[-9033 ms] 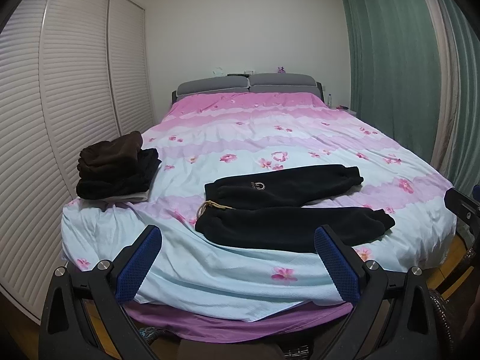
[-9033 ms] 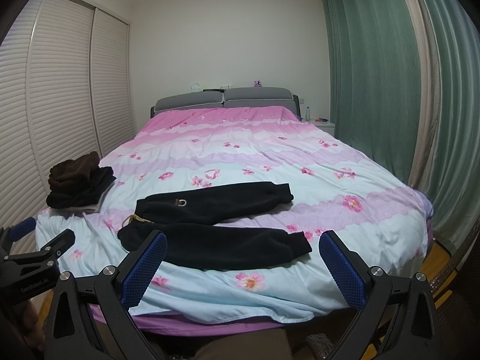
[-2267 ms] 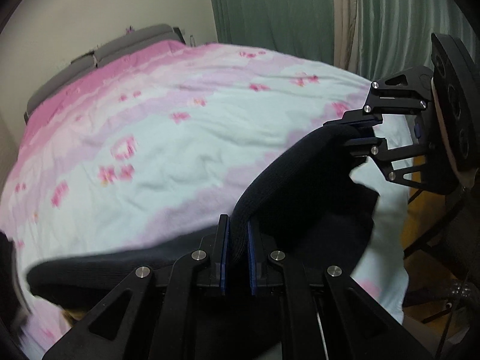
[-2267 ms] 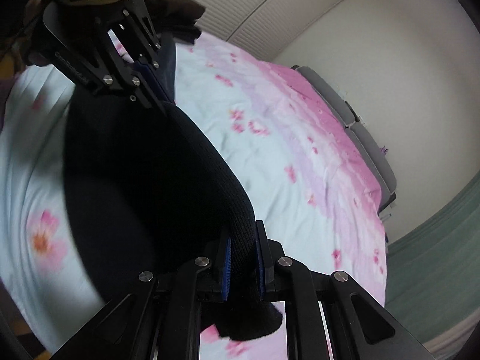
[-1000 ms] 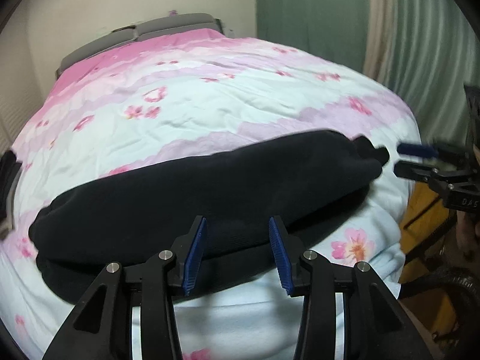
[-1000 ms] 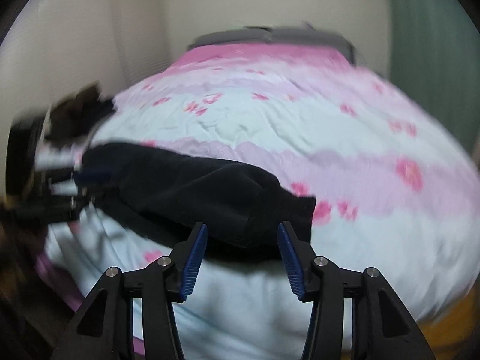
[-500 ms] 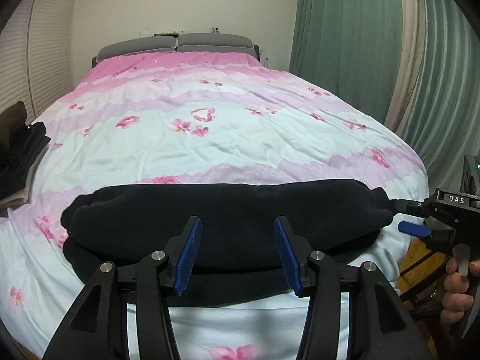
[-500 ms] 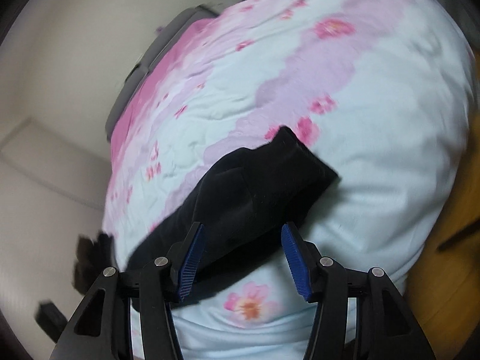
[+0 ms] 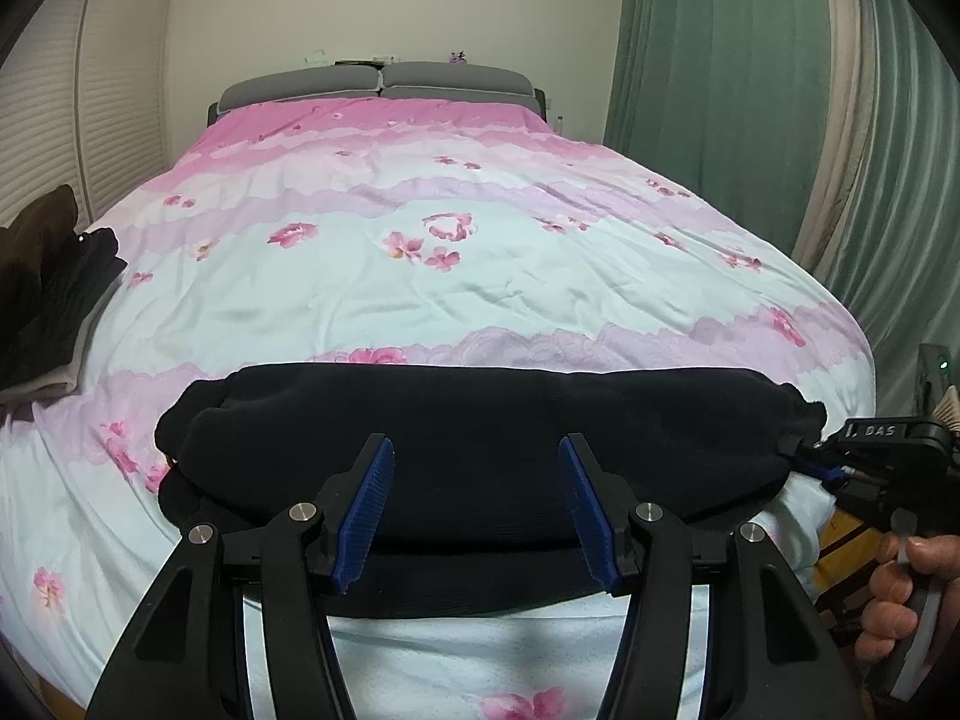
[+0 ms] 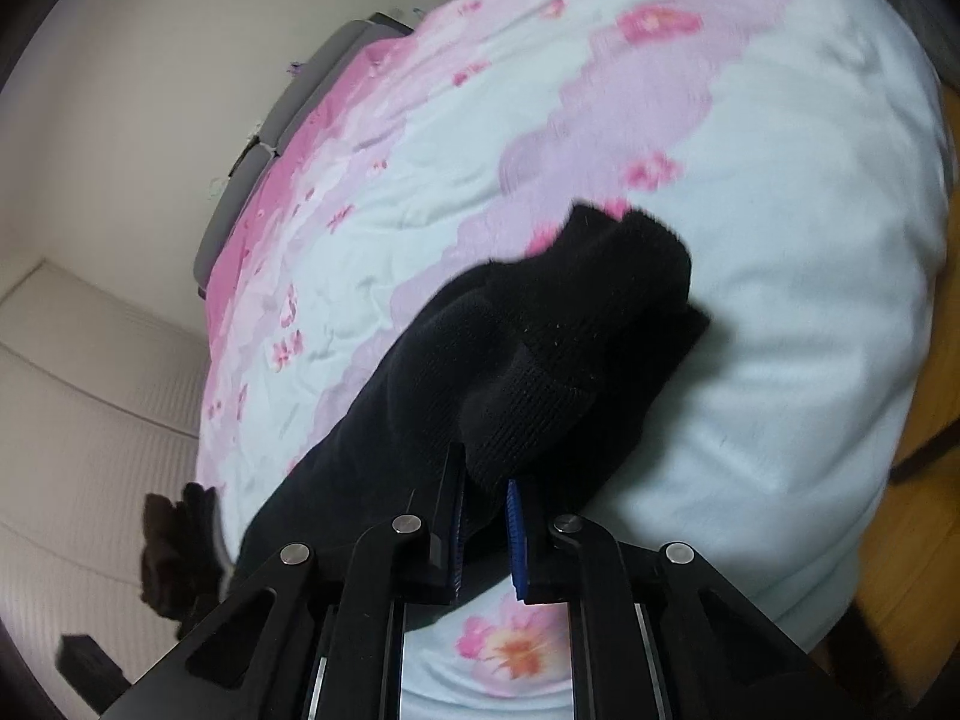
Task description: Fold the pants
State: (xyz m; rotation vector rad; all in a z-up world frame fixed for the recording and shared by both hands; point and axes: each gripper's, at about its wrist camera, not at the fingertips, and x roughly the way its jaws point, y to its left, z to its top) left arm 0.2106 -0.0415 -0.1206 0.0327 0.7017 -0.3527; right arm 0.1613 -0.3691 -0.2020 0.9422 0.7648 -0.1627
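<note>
Since 0.5 s ago the right claw (image 10: 485, 531) has gone from spread wide to nearly together on the cuff end (image 10: 576, 360) of the black pants (image 9: 480, 450); left wrist view has barely shifted.

Left wrist view, L to R: a pile of dark folded clothes (image 9: 45, 294) sits at the far-left edge of the bed, by the louvred wardrobe doors (image 9: 54, 114). The pink-and-white floral duvet (image 9: 456, 252) covers the bed, w/ grey headboard (image 9: 378, 81) at the back wall. The pants lie folded lengthwise, one leg on the other, as a long strip across the near part of the duvet, waist end left, cuffs right. The left claw (image 9: 477, 507) hovers just before the strip's middle, blue pads (image 9: 366, 510) wide apart, holding nothing. At the right end the right claw (image 9: 834, 462) meets the cuffs, w/ the person's hand (image 9: 900, 594) on its grip. Green curtains (image 9: 720, 90) hang at far right.

Right wrist view: blurred. The pads (image 10: 516, 534) sit close w/ ribbed cuff fabric between them, so it is clamped on the cuff, or very nearly. The rest of the pants runs away to the left over the duvet (image 10: 750, 240).
</note>
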